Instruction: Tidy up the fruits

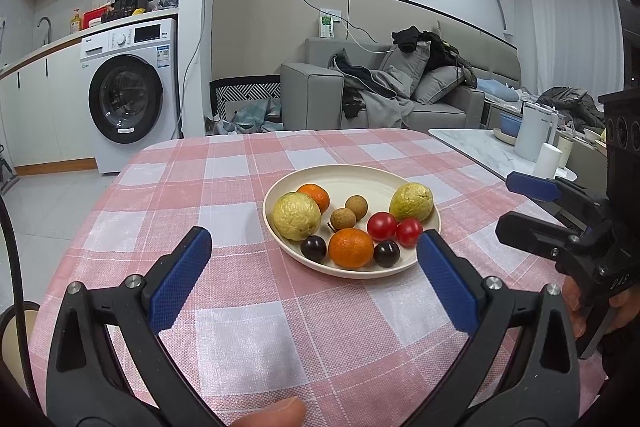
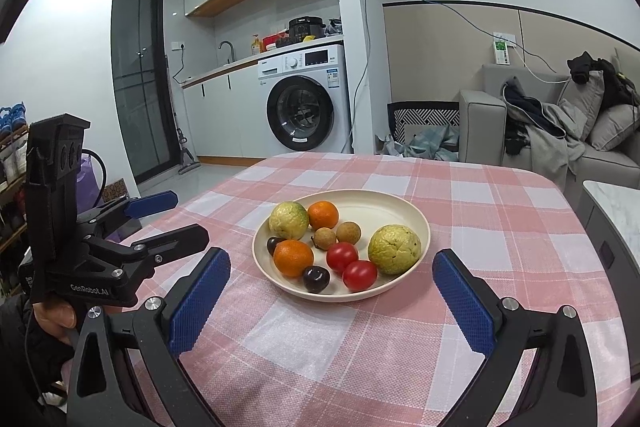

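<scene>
Left wrist view, cream plate (image 1: 348, 175) of fruits (oranges, guavas, tomatoes) mid-counter (image 1: 248, 307), left tool (image 1: 314, 247) spread wide just before plate, right tool (image 2: 332, 269) likewise spread, both empty.

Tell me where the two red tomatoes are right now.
The two red tomatoes touch each other at the plate's near edge in both views, between the near orange and the right-hand guava.
</scene>
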### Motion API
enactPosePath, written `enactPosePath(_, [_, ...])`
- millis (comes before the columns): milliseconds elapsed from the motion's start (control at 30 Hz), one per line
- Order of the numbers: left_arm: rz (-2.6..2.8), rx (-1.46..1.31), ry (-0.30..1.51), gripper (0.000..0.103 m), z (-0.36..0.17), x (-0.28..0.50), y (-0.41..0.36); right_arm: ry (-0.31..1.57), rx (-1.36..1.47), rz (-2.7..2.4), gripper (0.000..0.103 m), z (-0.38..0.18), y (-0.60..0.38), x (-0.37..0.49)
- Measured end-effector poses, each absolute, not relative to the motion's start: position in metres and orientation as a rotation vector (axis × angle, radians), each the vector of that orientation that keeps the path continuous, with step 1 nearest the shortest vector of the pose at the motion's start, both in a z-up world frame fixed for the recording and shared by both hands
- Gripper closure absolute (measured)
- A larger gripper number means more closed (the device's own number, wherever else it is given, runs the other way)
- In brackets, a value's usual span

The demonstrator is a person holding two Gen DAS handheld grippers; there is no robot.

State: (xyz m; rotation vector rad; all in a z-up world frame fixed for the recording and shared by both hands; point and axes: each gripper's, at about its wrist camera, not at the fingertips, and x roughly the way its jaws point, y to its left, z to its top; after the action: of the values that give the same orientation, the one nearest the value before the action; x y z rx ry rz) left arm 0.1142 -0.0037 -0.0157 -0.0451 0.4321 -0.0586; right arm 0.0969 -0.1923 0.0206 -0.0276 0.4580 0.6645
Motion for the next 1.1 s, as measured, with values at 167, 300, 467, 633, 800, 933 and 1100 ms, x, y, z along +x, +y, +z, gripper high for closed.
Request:
enactPosePath(167, [-0.059, -0.045, 0.431, 0.001, -0.0155, 0.1135, -0.0036, 0.458, -0.03, 0.664, 0.0, 0.0209, -0.1928, 0.0962])
enactPosePath(300, [-0.06, -0.045, 0.433, 0.001, -0.0157, 0.1135, -0.0035, 0.458, -0.031, 0.666, 0.0, 0.0212, -0.1926, 0.0952])
enactPosePath(467, [-0.06, -0.045, 0.432, 0.001, -0.0157, 0.1136, -0.0035, 0.455, -0.032, 0.666, 0.0, 0.0218, -0.1921, 0.0951])
enactPosePath(633, [-0.06, -0.044, 0.432, 0.001, -0.0157, 0.1135, -0.0034, 0.455, -0.032, 0.665, 0.0, 0.0217, -0.1917, 0.0961])
enactPosePath(800, [-0.059, -0.045, 0.432, 0.001, -0.0159, 0.1134, -0.0034, 0.455, -0.034, 0.665, 0.0, 0.021, -0.1913, 0.0974])
enactPosePath(933, [-0.06, -0.044, 0.431, 0.001, -0.0159, 0.1135, -0.0034, 0.455, -0.034, 0.665, 0.0, 0.0212, -0.1918, 0.0963])
enactPosePath(1100, [-0.059, -0.046, 0.432, 0.001, -0.0154, 0.1128, -0.0032, 0.455, -0.033, 0.665, 0.0, 0.0211, -0.1919, 0.0963])
